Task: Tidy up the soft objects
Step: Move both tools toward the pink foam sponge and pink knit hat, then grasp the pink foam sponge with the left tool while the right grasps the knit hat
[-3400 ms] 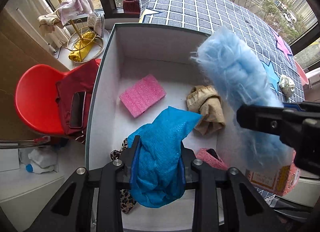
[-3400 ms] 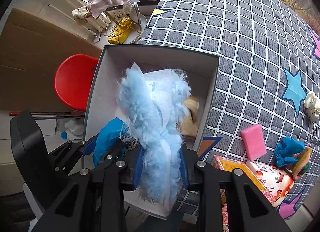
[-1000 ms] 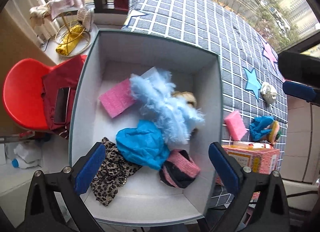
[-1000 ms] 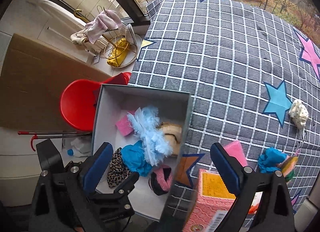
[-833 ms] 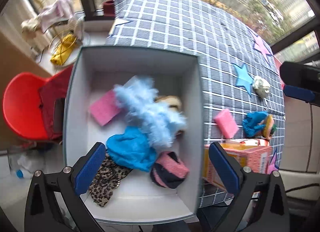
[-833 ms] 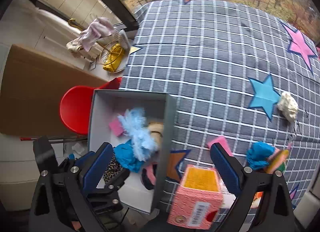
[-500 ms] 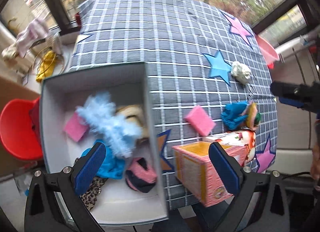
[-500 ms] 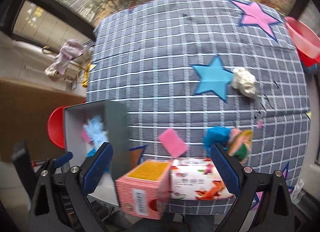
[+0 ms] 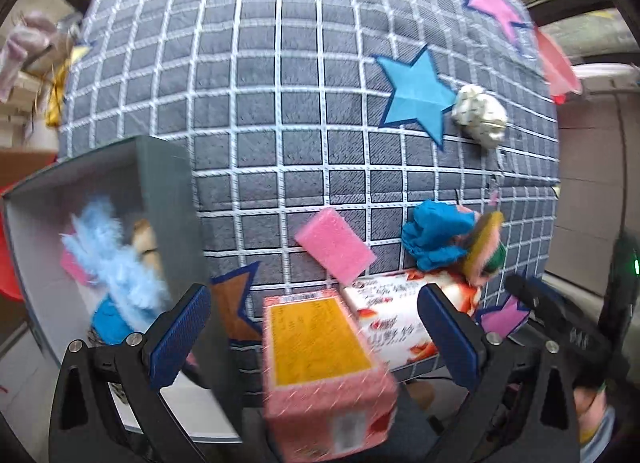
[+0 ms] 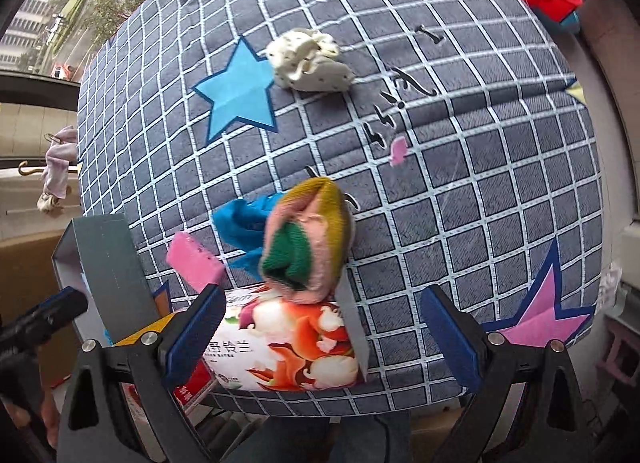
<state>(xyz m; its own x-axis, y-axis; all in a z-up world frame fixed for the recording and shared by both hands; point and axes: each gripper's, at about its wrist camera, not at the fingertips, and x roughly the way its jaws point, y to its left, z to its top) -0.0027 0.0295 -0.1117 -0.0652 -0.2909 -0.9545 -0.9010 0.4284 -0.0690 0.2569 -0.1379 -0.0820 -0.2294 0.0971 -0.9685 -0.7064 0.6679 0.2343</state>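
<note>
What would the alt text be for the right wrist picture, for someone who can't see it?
An open, empty right hand-held gripper hovers over a grey checked star-patterned cloth, aimed at a rolled multicoloured sock bundle beside a blue cloth and pink sponge. A white spotted fabric ball lies farther off; a printed packet and grey box sit nearer.

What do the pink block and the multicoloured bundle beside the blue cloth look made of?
Pink block: apparently foam sponge, matte with a finely pitted face. Multicoloured bundle: probably knitted fabric, soft and fuzzy, with ribbed green, pink and mustard folds. Blue cloth: thin, crumpled textile.
</note>
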